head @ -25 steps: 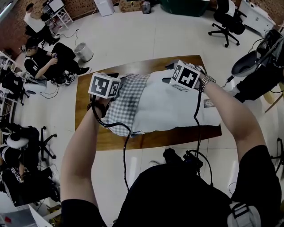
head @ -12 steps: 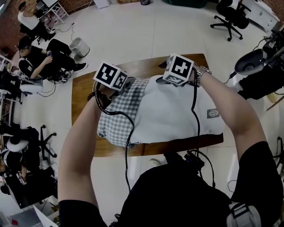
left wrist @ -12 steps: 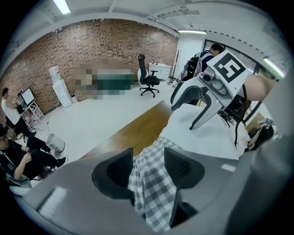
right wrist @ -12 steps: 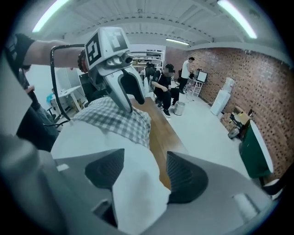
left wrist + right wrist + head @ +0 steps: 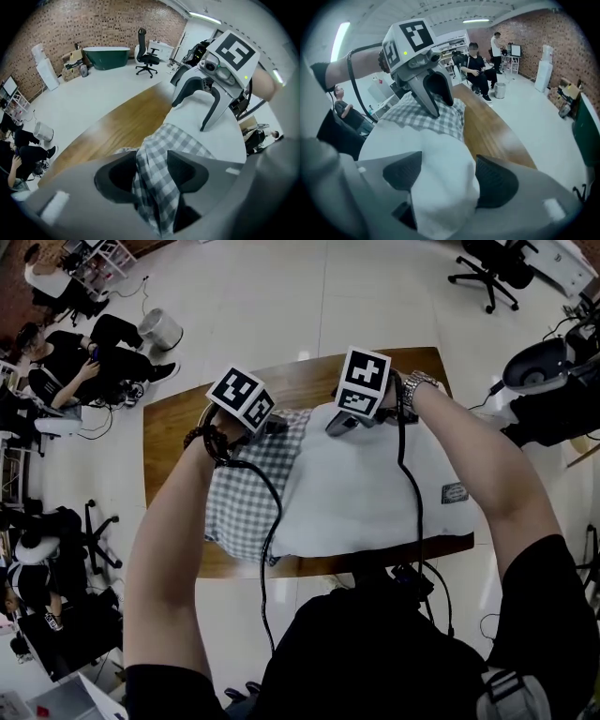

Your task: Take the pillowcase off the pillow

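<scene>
Brown wood makes up the surface (image 5: pixel 173 442), a rectangular top on a pale, glossy floor (image 5: pixel 281 306). Lying across it is the pillow (image 5: pixel 375 484), plain white and plump, with a small dark label (image 5: pixel 456 492) near its right end. Its near edge reaches the near edge of the surface.

The pillowcase (image 5: pixel 239 502), a grey-and-white check, covers only the pillow's left end. Its open edge runs across the pillow from the far side to the near side, and everything to the right of that edge is bare white. The checked cloth is wrinkled and bunched at the far corner.

That bunch is where the left gripper (image 5: pixel 152 171) sits, its jaws pinching a gathered fold of the check, which touches both pads. Just beside it at the far edge, the right gripper (image 5: pixel 447 178) has its jaws opening. A rounded white corner of the pillow bulges between them and touches both pads.

Around the surface the room is wide and bright. A red brick wall (image 5: pixel 93 28) runs behind a dark green tub (image 5: pixel 107 56) and a black office chair (image 5: pixel 147 58). Off the left end, people in dark clothes (image 5: pixel 80 362) sit near a pale round bin (image 5: pixel 157 329).
</scene>
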Tool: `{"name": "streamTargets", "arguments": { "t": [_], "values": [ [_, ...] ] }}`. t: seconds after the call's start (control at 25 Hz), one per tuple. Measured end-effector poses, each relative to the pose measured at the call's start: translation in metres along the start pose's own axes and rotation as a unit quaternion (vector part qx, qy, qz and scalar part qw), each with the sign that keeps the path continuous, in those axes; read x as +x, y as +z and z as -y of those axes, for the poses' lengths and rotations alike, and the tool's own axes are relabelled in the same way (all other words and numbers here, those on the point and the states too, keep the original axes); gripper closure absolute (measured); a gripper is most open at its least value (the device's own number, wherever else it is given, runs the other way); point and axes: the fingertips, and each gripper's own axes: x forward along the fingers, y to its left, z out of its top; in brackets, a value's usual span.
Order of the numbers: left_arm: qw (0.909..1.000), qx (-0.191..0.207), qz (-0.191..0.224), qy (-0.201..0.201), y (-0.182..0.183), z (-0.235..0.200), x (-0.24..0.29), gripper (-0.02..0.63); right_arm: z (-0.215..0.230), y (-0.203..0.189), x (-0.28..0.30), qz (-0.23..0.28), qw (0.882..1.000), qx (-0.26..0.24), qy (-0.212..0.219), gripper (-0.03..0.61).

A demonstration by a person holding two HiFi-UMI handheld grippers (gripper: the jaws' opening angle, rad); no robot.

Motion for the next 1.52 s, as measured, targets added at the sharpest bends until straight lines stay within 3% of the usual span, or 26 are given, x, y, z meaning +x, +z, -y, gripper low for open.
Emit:
{"name": "streamTargets", "arguments": {
  "t": [0.12,0.24,0.28,0.36,0.6,0.88,1.52],
  "values": [
    [0.9995,-0.012,-0.023,-0.015,-0.010,-0.010,0.008,0.452,-0.002,-0.007,0.015,-0.023,0.999,0.031,0.032,0.253],
    [0.9991,-0.018,-0.037,-0.008,-0.012,-0.018,0.010,0.573,-0.006,-0.010,0.015,-0.040,0.998,0.028,0.038,0.452],
    [0.9990,-0.023,-0.038,-0.002,-0.012,-0.022,0.010,0.583,-0.007,-0.010,0.012,-0.043,0.998,0.017,0.034,0.513],
    [0.9985,-0.038,-0.036,0.014,-0.012,-0.032,0.006,0.592,-0.010,-0.009,0.002,-0.045,0.999,-0.007,0.019,0.553],
    [0.9944,-0.099,-0.006,0.035,-0.018,-0.047,-0.012,0.594,-0.023,-0.007,-0.040,-0.019,0.998,-0.051,-0.025,0.558],
    [0.9879,-0.138,0.017,0.067,-0.029,-0.066,-0.042,0.594,-0.036,-0.007,-0.062,-0.019,0.995,-0.077,-0.055,0.560],
    [0.9774,-0.173,0.026,0.119,-0.064,-0.099,-0.072,0.593,-0.029,-0.004,-0.073,-0.027,0.991,-0.085,-0.102,0.558]
  ]
}}
